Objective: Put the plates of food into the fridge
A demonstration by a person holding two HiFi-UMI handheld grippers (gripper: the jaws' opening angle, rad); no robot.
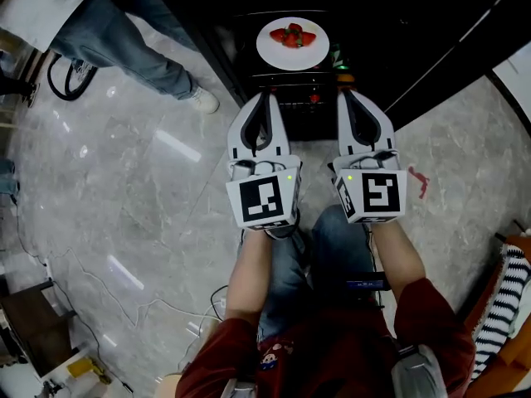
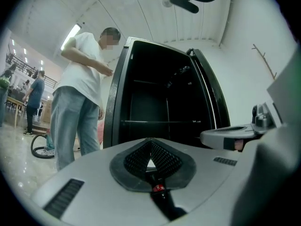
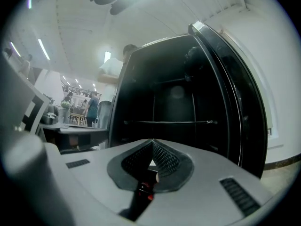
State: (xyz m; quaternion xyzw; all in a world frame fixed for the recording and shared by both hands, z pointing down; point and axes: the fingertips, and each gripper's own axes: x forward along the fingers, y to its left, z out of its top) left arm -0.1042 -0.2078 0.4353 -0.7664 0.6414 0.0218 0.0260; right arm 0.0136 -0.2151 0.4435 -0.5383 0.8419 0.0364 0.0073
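Left gripper [image 1: 267, 95] [image 2: 150, 144]: your jaws are closed, pad against pad, and hold nothing. Right gripper [image 1: 348, 94] [image 3: 152, 144]: the same, jaws together and empty. You hold both grippers level and side by side, close but not touching, and both point into the open fridge [image 1: 222, 50] [image 2: 150, 102] [image 3: 174, 102].

Task item: one white plate [image 1: 272, 55] of strawberries [image 1: 292, 36] lies flat on a dark shelf inside the fridge. In the head view it sits beyond your jaw tips, well clear of them, roughly on the line between the two grippers and near the shelf's front edge. The berries are heaped at the plate's middle. Neither gripper view shows the plate. Both show only black interior with a shelf edge running across it.

The fridge door [image 3: 237, 93] [image 2: 207, 93] stands swung open on your right side. A small orange and green item [image 1: 339, 66] shows at the shelf's right front corner; I cannot identify it.

Surroundings: a bystander [image 1: 124, 44] [image 2: 80, 98] in a white top and jeans stands on the grey marble floor [image 1: 124, 214] just left of the fridge. A red mark [image 1: 419, 181] sits on the floor to the right of your right gripper.
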